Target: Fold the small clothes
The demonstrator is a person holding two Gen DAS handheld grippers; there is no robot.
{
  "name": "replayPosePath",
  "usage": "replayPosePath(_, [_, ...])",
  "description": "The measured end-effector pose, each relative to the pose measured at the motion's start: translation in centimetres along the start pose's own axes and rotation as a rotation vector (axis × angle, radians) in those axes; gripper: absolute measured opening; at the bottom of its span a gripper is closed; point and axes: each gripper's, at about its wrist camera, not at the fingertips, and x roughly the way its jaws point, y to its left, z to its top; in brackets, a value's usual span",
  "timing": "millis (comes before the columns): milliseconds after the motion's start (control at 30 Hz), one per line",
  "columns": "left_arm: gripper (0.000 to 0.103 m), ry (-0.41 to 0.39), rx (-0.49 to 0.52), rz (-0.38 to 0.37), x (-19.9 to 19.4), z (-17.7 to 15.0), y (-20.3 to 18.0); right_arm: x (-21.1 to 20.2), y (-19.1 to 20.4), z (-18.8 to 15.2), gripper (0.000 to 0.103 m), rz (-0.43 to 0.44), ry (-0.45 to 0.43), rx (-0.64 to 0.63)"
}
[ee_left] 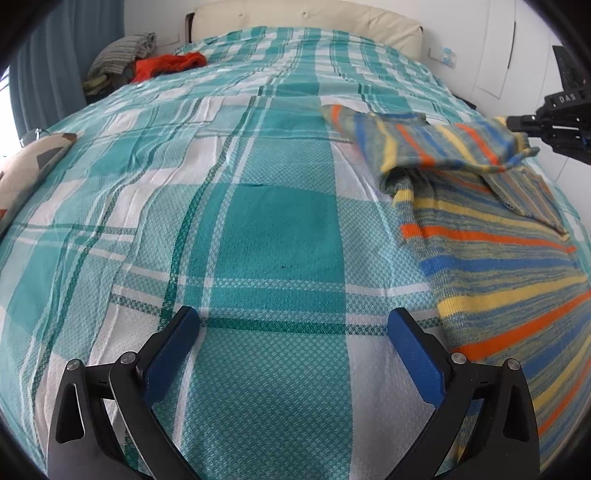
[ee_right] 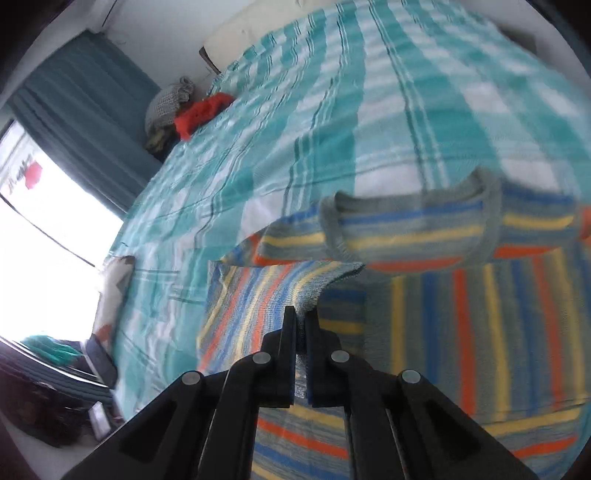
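Striped sweater [ee_left: 517, 266] lies on the bed [ee_left: 258, 221], on the teal/white plaid cover, toward the right side in the left wrist view; body flat, one sleeve [ee_left: 443, 147] folded across the upper part, its cuff end lifted off the body. R gripper [ee_right: 301, 317] has its fingers pressed together w/ knit fabric pinched between them: an edge of the sweater, prob. that sleeve's cuff, rises into the tips. Seen from the left wrist cam, R gripper [ee_left: 517, 123] comes in from the right edge, tip touching the raised sleeve end. Right wrist view is blurred, but the sweater's grey-trimmed neckline [ee_right: 413, 221] shows beyond the pinched bit, w/ the striped body under and right of the fingers. L gripper [ee_left: 291, 325] is spread wide, nothing between the blue pads [ee_left: 413, 358], hovering low over bare cover just left of the sweater's lower edge, not touching it. Far end of bed: cream headboard [ee_left: 306, 18]; at the far left corner a red garment [ee_left: 170, 64] beside a grey knit pile [ee_left: 122, 51]. Patterned pillow [ee_left: 29, 166] at the bed's left edge. Teal curtain [ee_right: 85, 110] by a bright window [ee_right: 44, 236].
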Motion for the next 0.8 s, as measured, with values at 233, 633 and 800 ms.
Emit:
replayPosePath(233, [0.102, -0.001, -0.006, 0.012, -0.1, 0.1, 0.0, 1.4, -7.2, -3.0, 0.036, -0.261, 0.121, 0.045])
replayPosePath(633, [0.101, -0.113, -0.016, -0.126, -7.8, -0.3, -4.4, -11.1, -9.0, -15.8, 0.053, -0.258, -0.065, -0.066])
replayPosePath(800, [0.101, 0.005, 0.047, -0.189, -6.4, -2.7, -10.1, -15.3, -9.7, -22.5, 0.064, -0.299, -0.123, -0.062])
